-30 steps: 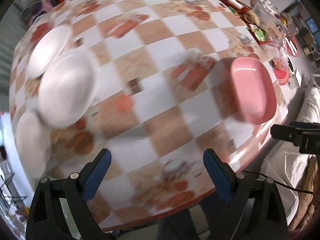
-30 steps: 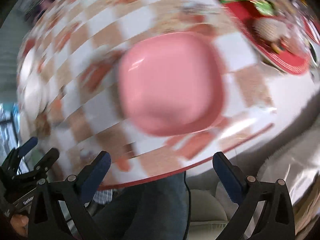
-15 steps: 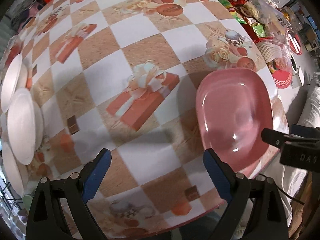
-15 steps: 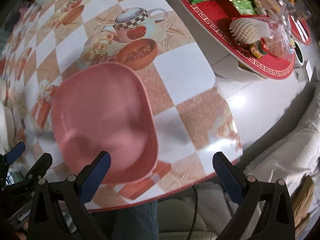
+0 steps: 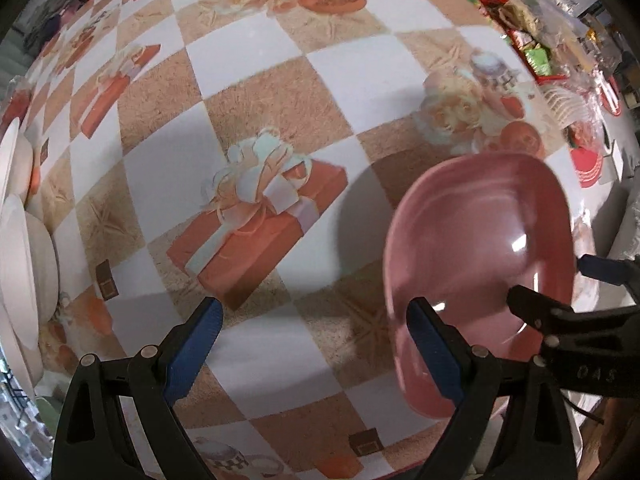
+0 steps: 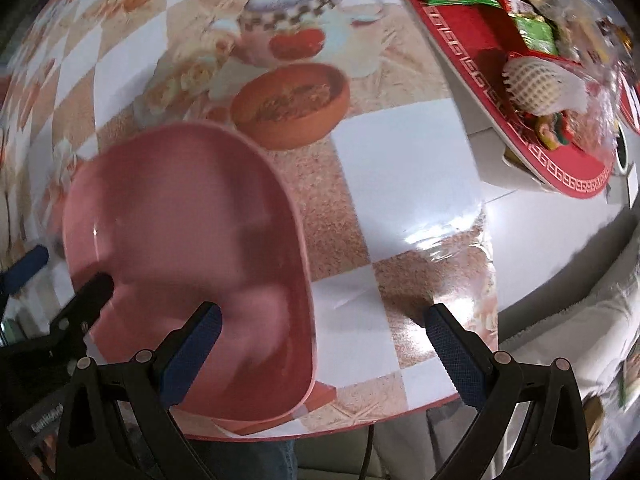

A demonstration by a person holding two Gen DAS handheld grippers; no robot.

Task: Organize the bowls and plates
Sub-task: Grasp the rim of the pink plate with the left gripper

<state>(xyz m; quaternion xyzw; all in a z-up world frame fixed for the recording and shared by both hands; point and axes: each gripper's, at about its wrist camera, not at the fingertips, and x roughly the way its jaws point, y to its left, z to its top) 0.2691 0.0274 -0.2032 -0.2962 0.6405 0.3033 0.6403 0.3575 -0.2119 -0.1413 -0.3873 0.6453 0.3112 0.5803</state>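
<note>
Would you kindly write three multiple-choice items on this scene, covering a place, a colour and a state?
1. Where does the square bowl sit on the table?
A. near its edge
B. at its centre
C. on the red tray

2. What colour is the bowl?
A. white
B. pink
C. green

3. How does the right gripper stand?
A. shut on the bowl
B. shut on nothing
C. open

Answers:
1. A: the table edge runs just below the bowl in the right wrist view.
2. B: its whole surface is pink.
3. C: its fingers stand wide apart; the left gripper is open too.
</note>
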